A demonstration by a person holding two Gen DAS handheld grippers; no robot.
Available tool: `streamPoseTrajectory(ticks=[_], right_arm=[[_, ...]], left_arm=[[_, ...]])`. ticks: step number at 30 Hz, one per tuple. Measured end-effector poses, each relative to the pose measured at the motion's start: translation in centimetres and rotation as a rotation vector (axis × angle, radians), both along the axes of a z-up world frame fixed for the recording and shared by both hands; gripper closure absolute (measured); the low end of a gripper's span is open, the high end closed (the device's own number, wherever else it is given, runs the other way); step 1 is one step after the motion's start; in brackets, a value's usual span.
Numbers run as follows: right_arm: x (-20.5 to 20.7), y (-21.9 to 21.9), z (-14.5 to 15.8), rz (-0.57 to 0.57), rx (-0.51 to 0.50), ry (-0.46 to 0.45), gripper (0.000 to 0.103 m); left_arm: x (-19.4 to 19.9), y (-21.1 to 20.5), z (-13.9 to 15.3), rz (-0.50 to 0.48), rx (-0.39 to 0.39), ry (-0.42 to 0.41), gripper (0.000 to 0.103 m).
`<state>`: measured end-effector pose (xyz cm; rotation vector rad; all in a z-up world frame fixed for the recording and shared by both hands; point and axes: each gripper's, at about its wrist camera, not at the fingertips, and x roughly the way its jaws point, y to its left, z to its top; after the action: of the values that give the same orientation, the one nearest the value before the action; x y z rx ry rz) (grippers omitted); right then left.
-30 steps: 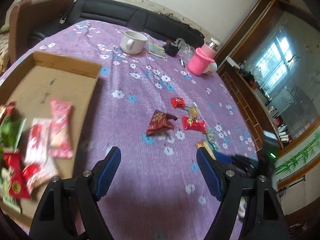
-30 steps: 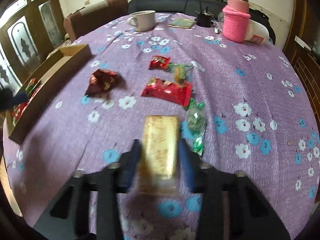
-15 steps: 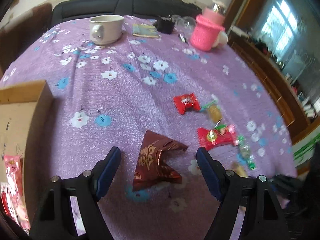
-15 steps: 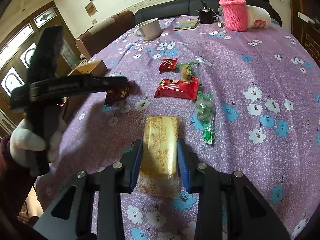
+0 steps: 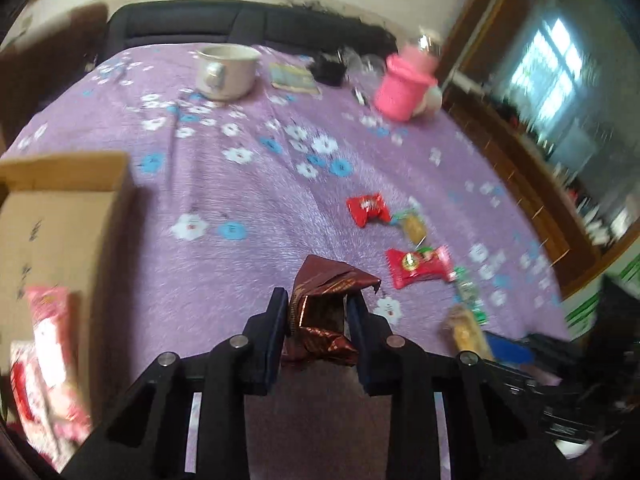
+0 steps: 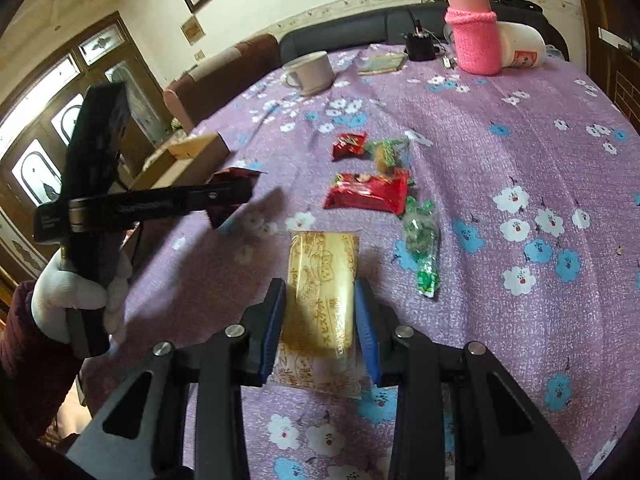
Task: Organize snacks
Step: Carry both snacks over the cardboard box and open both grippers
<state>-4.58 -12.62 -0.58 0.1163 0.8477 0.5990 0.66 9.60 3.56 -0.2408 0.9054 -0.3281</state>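
My left gripper (image 5: pixel 318 312) is shut on a dark red foil snack bag (image 5: pixel 326 308), held just above the purple flowered cloth; it also shows in the right wrist view (image 6: pixel 230 196). My right gripper (image 6: pixel 320 308) is shut on a yellow wrapped snack (image 6: pixel 322 304), lifted off the cloth. On the cloth lie a small red candy pack (image 6: pixel 349 144), a green-and-yellow candy (image 6: pixel 386 152), a long red pack (image 6: pixel 368 192) and a green candy strip (image 6: pixel 422 240). A cardboard box (image 5: pixel 52 220) at the left holds pink and red snack packs (image 5: pixel 48 344).
At the far side stand a white mug (image 5: pixel 226 70), a pink-sleeved bottle (image 6: pixel 472 28), a white tub (image 6: pixel 520 50), a small booklet (image 6: pixel 382 64) and a black item (image 6: pixel 418 46). A dark sofa runs behind the table. A wooden cabinet stands at the right.
My left gripper has closed on the dark red foil bag and raised it. My right gripper has lifted the yellow snack higher off the cloth.
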Motion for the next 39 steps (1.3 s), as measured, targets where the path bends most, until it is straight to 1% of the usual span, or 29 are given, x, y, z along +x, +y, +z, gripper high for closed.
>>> streamPoseTrajectory(ticks=[2,4,7,10,13,17,20,23,25,27,29,30,31,33,35,37,39], right_arm=[[-0.1,0.2,0.1,0.005,0.013,-0.003,0.067],[0.0,0.5,0.3,0.011,0.034,0.012,0.067],[0.0,1.1,0.9,0.023,0.098,0.048,0.067],[-0.2,3.0,2.5,0.058,0.128,0.053,0.067],[-0.1,5.9,4.4,0.104,0.123,0.041,0.066],[1.1,10.9,6.3,0.182,0.152,0.065,0.066],[2.8,15.4,6.7,0.218,0.147,0.089,0.066],[4.5,19.3,6.1,0.249,0.151,0.137,0.066],[5.5,22.3,5.5,0.262,0.128,0.16,0.066],[6.2,24.4,4.9,0.27,0.102,0.175,0.066],[7.0,26.7,4.0,0.278,0.08,0.203,0.066],[7.2,27.4,3.8,0.278,0.071,0.209,0.066],[7.5,28.4,3.4,0.275,0.056,0.215,0.066],[8.0,29.5,2.9,0.264,0.037,0.222,0.064],[8.1,30.1,2.6,0.251,0.04,0.232,0.061],[8.2,29.7,2.5,0.246,0.068,0.247,0.06],[8.2,28.9,2.7,0.235,0.087,0.242,0.059]], left_arm=[[-1.0,1.8,1.0,0.023,-0.054,-0.011,0.074],[-1.8,3.8,1.9,0.051,-0.086,-0.028,0.074],[-3.1,7.4,3.4,0.107,-0.125,-0.058,0.074],[-3.6,11.0,4.4,0.183,-0.119,-0.081,0.074],[-3.5,14.5,4.7,0.255,-0.115,-0.075,0.074],[-2.9,18.0,4.1,0.326,-0.085,-0.058,0.074],[-2.4,20.1,3.1,0.359,-0.088,-0.037,0.074],[-1.7,21.3,1.9,0.378,-0.095,-0.007,0.074],[-1.3,22.0,1.3,0.386,-0.106,0.016,0.074],[-1.2,22.5,0.8,0.396,-0.117,0.032,0.074],[-1.2,23.1,0.5,0.403,-0.148,0.039,0.073],[-1.3,23.4,0.4,0.403,-0.17,0.042,0.07],[-1.5,23.6,0.4,0.404,-0.181,0.043,0.064],[-1.8,23.9,0.5,0.406,-0.189,0.04,0.059],[-2.6,23.8,0.8,0.398,-0.186,0.024,0.058],[-3.0,23.6,1.2,0.395,-0.188,0.014,0.054],[-3.6,23.4,1.6,0.386,-0.206,-0.004,0.053]])
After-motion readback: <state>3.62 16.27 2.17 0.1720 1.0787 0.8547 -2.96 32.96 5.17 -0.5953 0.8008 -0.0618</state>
